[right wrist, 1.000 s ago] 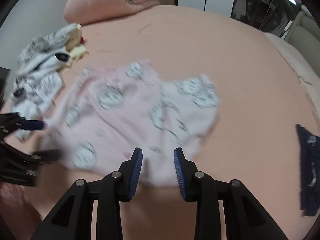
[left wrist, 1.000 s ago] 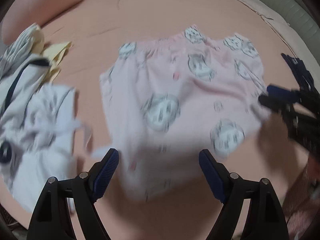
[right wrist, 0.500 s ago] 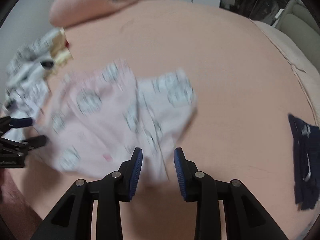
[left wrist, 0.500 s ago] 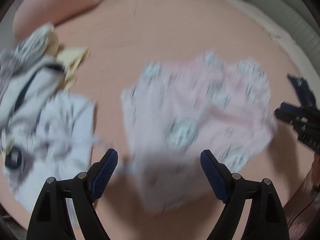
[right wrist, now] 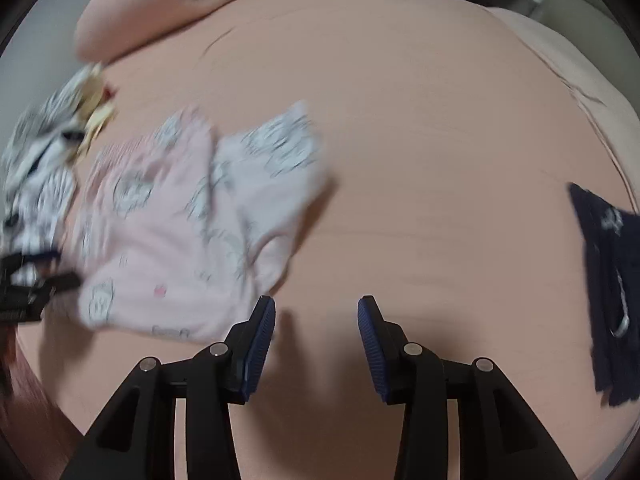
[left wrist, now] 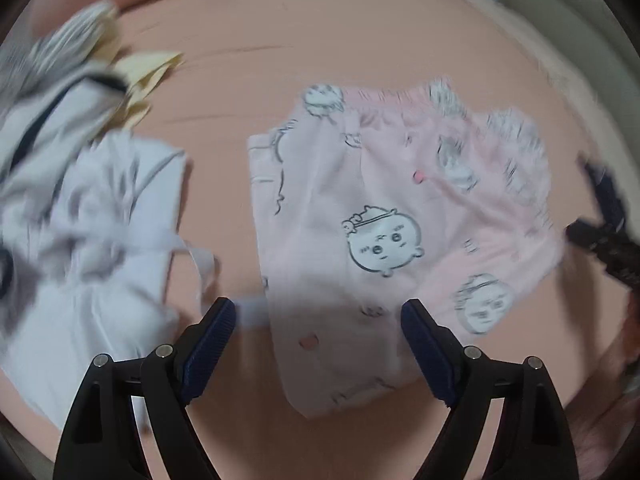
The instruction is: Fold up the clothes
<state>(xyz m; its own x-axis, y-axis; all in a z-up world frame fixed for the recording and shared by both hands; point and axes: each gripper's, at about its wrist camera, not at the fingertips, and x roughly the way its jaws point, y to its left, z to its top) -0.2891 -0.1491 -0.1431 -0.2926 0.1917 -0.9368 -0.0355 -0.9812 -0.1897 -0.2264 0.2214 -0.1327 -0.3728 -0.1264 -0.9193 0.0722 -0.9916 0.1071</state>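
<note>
Pink printed shorts (left wrist: 360,216) lie folded on the peach bed sheet (left wrist: 280,40), cartoon faces showing. My left gripper (left wrist: 318,328) hangs wide open over their near edge, its pads clear of the cloth. In the right wrist view the same shorts (right wrist: 180,232) lie to the left. My right gripper (right wrist: 316,332) is above bare sheet just right of them, its jaws opening with nothing between them. The right gripper (left wrist: 600,248) shows at the right edge of the left wrist view, and the left gripper (right wrist: 28,288) at the left edge of the right wrist view.
A heap of white, grey and yellow clothes (left wrist: 72,184) lies left of the shorts. A dark navy garment (right wrist: 608,280) lies at the right side of the bed. A pink pillow or bundle (right wrist: 160,12) rests at the far end.
The right gripper's jaws have widened and it has shifted right, off the shorts onto bare sheet. The shorts have dropped flat. The left gripper's view has drifted, with the shorts now more to the right.
</note>
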